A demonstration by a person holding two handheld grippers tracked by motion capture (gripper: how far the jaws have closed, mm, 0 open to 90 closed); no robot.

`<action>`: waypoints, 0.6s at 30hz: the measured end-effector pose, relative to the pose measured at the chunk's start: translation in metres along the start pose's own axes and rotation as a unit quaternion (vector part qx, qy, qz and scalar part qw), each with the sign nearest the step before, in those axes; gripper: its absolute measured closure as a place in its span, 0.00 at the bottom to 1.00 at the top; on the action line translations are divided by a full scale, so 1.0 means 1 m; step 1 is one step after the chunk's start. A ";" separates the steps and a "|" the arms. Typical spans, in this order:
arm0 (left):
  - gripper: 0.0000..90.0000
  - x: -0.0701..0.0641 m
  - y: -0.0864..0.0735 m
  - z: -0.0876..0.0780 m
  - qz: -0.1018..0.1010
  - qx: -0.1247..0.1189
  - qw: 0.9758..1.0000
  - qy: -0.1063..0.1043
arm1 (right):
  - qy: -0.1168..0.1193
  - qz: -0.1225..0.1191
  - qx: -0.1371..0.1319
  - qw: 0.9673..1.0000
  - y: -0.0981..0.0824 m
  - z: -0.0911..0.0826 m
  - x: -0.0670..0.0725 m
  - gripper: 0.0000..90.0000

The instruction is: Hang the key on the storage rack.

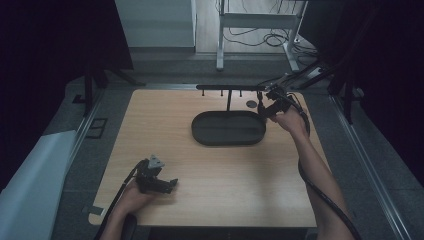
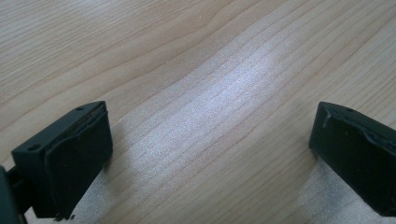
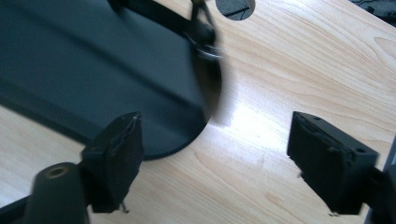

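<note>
While poised off the tray's right end, right gripper [image 1: 265, 109]: jaws standing well apart, nothing between the pads, bare wood below them in the right gripper view [image 3: 215, 123].
Landmark: black oval tray [image 1: 200, 137] at mid-table, with a T-shaped rack rising from its far rim and a bar [image 1: 227, 87] running along above that rim.
Hanging item [image 3: 208, 60]: small and dark, with a glint of metal ring at the top, dangling off the bar's right end just above the tray's right end; blurred, so no telling exactly what it is, quite possibly swinging.
Long axis: straight up and down, top at the bar, bottom toward the tray's rim.
Key relation: item ahead of the open jaws, on the tray side and a little left of their centre line, near but not touching either pad.
Left gripper [image 1: 170, 184]: resting on the table [image 1: 225, 200] well off the tray's near-left side, jaws wide apart, only wood grain between them [image 2: 210, 112].
Nearer hand: the right, by a long way.
Read of the step: looks like item on the hook and released; any regrasp a job for the right, closing in toward the tray with the pads either side of the vertical body.
Risk: a swinging target, easy to knock off the hook.
</note>
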State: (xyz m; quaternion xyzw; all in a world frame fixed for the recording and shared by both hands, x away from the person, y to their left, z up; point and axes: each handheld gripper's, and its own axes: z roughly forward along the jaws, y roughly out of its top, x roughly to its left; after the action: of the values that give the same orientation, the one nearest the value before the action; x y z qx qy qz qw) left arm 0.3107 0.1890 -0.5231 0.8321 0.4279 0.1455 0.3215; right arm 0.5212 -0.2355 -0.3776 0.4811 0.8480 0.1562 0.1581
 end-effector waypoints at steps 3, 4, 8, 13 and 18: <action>0.00 0.000 0.000 0.000 0.001 0.000 1.000 0.000 | 0.004 -0.007 -0.005 1.000 -0.005 -0.003 0.001 0.17; 0.00 0.000 0.000 0.000 0.001 0.000 1.000 0.000 | 0.010 -0.006 -0.010 1.000 -0.008 -0.006 0.001 0.15; 0.00 0.000 0.000 0.000 0.003 0.000 1.000 0.000 | 0.022 -0.020 -0.019 0.999 -0.014 -0.008 0.003 0.14; 0.00 0.000 0.000 0.000 0.002 0.000 1.000 0.000 | 0.040 -0.025 -0.031 0.998 -0.021 -0.010 0.008 0.09; 0.00 0.000 0.000 0.000 0.002 0.000 1.000 0.000 | 0.053 -0.021 -0.050 0.997 -0.028 -0.015 0.010 0.03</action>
State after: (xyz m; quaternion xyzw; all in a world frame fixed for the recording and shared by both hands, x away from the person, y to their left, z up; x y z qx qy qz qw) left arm 0.3110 0.1892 -0.5230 0.8331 0.4261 0.1461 0.3210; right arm 0.4885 -0.2427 -0.3774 0.4458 0.8561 0.2207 0.1401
